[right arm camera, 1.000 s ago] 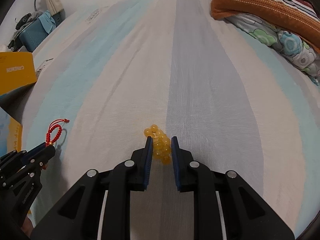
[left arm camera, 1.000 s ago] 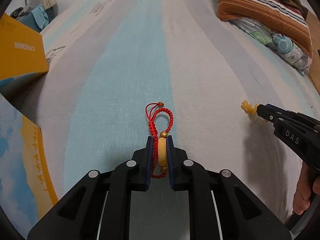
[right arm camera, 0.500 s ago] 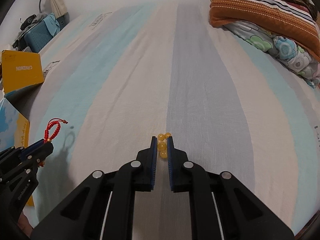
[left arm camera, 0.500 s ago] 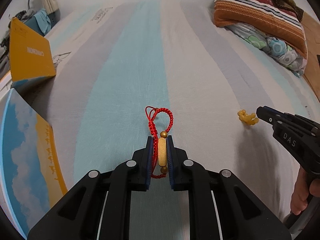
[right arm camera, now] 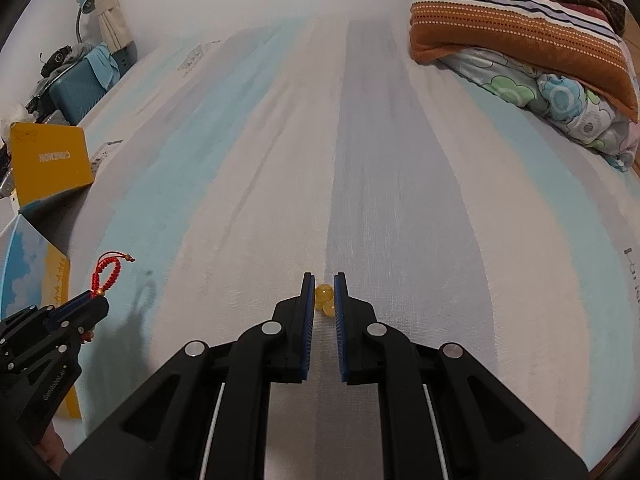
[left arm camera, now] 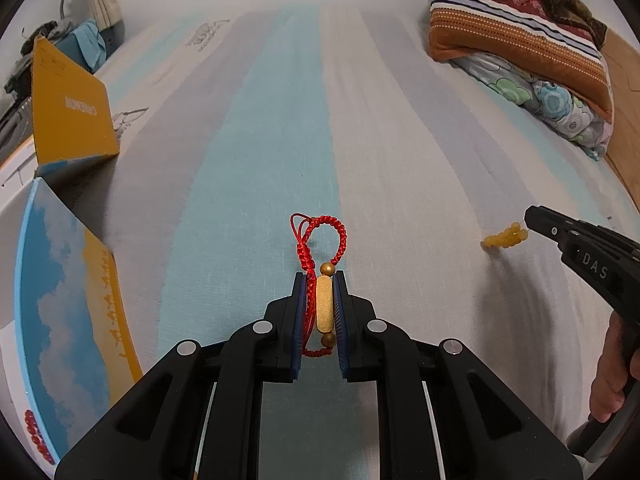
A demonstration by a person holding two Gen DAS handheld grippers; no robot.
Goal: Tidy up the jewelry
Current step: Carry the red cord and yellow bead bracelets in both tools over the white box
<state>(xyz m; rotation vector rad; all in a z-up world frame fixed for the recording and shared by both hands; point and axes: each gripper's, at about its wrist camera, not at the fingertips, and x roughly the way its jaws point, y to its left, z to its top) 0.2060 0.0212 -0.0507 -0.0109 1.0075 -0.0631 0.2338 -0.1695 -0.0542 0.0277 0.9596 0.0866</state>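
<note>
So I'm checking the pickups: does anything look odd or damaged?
Nothing looks damaged. The left claw pinches the red cord bracelet, its loop sticking out ahead. The right claw grips the amber bead bracelet, bunched, not spilled.

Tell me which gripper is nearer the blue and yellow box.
Left. The left gripper, clamping the red bracelet, sits beside the box; the right gripper, holding yellow beads, is farther away.

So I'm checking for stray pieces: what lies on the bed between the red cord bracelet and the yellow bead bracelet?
Only bare striped sheet between the red cord bracelet and the yellow bead bracelet, per the left wrist view.
</note>
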